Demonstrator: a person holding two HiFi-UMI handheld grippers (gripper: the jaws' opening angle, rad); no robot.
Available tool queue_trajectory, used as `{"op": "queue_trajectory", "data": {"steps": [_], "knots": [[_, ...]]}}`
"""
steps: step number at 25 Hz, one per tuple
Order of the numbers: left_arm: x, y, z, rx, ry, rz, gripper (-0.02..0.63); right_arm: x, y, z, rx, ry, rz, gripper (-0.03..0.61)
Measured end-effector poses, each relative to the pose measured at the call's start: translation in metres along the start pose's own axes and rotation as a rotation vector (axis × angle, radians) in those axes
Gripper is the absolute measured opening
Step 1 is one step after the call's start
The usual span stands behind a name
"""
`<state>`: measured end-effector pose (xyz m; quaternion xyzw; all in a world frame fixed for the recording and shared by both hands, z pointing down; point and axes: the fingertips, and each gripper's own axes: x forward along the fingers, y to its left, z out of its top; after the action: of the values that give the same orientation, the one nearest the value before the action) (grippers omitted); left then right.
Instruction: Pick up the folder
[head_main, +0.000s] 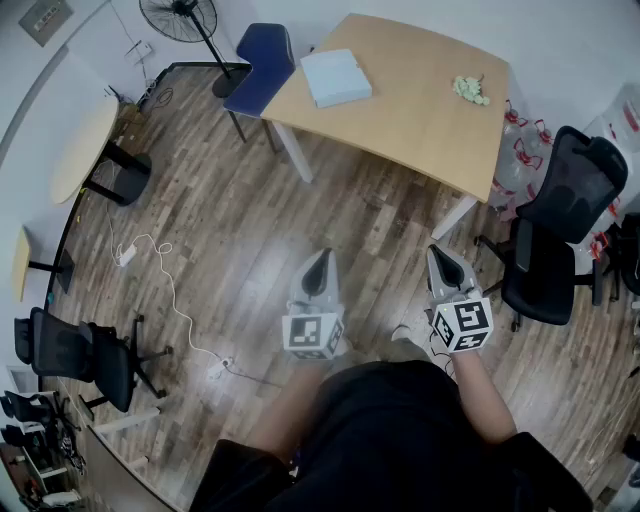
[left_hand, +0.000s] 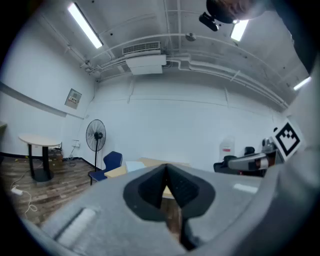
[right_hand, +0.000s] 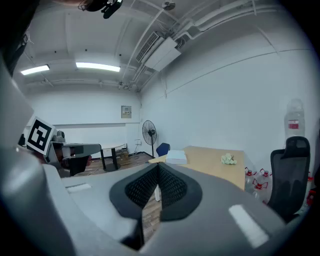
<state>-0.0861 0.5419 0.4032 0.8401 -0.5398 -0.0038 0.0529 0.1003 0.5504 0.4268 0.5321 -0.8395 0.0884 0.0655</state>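
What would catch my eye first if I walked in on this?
Probably the two grey grippers the person holds out over the wood floor, the left gripper and the right gripper, both with jaws closed on nothing. Beyond them stands a pale wooden table with a light blue folder near its left end and a whitish crumpled thing at its right end.

The fan (head_main: 183, 20) is cut by the head view's top edge; the pale item (head_main: 470, 90) on the counter (head_main: 420, 120) is too small to identify.
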Motion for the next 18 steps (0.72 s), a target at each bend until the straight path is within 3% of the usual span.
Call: {"op": "queue_trajectory", "data": {"steps": [6, 18], "knots": [[0.002, -0.040, -0.008, -0.015, 0.018, -0.017, 0.003, -0.021, -0.029, 0.009, 0.014, -0.029, -0.036, 0.000], [0.027, -0.095, -0.014, -0.005, -0.005, 0.008, 0.003, -0.034, -0.078, 0.008, -0.040, -0.042, -0.011, 0.000]]}}
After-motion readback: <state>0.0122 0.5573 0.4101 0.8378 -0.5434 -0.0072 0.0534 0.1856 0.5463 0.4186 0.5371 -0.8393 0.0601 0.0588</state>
